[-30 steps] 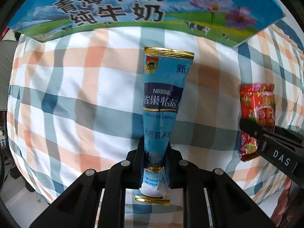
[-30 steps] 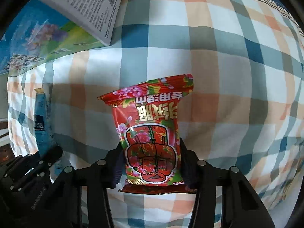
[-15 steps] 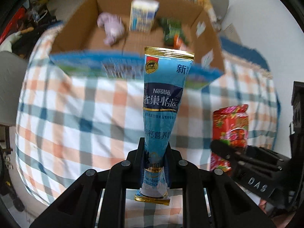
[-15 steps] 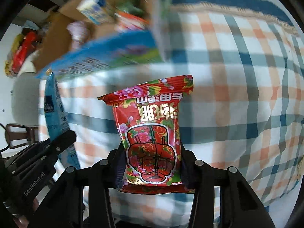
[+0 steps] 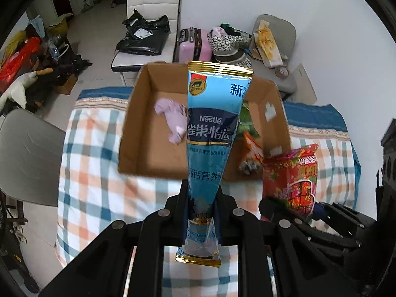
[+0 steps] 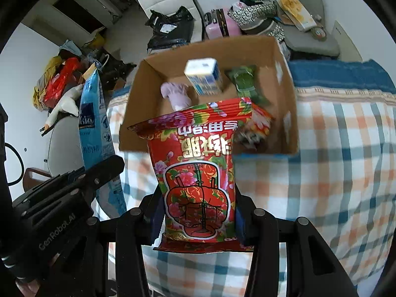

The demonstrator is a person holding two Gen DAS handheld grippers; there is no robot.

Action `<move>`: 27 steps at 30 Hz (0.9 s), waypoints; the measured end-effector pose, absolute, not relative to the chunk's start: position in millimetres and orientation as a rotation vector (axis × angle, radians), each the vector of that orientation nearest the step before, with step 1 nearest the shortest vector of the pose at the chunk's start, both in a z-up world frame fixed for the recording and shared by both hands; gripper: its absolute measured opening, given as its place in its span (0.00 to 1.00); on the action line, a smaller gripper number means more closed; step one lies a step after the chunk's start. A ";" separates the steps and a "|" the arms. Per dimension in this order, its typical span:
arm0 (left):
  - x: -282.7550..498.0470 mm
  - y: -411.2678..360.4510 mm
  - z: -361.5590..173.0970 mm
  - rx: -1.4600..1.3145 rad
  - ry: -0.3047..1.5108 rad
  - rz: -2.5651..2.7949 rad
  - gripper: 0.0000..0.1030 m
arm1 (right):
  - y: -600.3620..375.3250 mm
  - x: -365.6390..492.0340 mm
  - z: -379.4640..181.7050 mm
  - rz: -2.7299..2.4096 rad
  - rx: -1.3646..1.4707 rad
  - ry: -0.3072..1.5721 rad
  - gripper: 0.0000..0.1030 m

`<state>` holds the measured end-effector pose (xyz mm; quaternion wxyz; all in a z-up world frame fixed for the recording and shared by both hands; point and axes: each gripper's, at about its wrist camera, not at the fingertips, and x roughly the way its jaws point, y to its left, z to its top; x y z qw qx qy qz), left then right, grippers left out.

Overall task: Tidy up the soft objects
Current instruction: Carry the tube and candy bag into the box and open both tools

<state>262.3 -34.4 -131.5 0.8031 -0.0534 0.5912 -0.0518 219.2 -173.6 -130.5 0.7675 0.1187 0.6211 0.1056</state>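
My left gripper (image 5: 201, 198) is shut on a long blue Nestle pouch (image 5: 212, 128) and holds it upright above the checked cloth. My right gripper (image 6: 198, 198) is shut on a red flowered packet (image 6: 198, 163), also held up. Both are raised in front of an open cardboard box (image 5: 138, 113) that stands on the cloth. The box (image 6: 133, 113) holds a lilac soft item (image 6: 175, 94), a white-blue carton (image 6: 204, 75), a green packet (image 6: 243, 83) and an orange packet (image 5: 251, 153). The red packet (image 5: 292, 178) shows right of the left gripper; the blue pouch (image 6: 95, 121) shows left of the right gripper.
The checked cloth (image 6: 334, 153) covers the table, with a blue edge (image 6: 341, 76) at the back. A grey chair (image 5: 27, 156) stands at the left. White chairs with black bags (image 5: 146, 34), a pink suitcase (image 5: 193, 47) and clutter lie beyond the table.
Both grippers have risen well above the cloth with their packets. The box's printed side no longer fills the view; its open top and contents now show below and ahead.
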 end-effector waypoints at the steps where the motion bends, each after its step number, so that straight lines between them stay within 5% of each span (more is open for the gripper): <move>1: 269.6 -29.2 -131.7 -0.120 1.271 -0.110 0.13 | -168.8 225.7 -128.5 0.228 0.253 1.346 0.47; 27: 394.1 9.1 -276.5 -0.235 1.626 -0.079 0.13 | -140.7 346.3 -250.8 0.126 0.277 1.483 0.47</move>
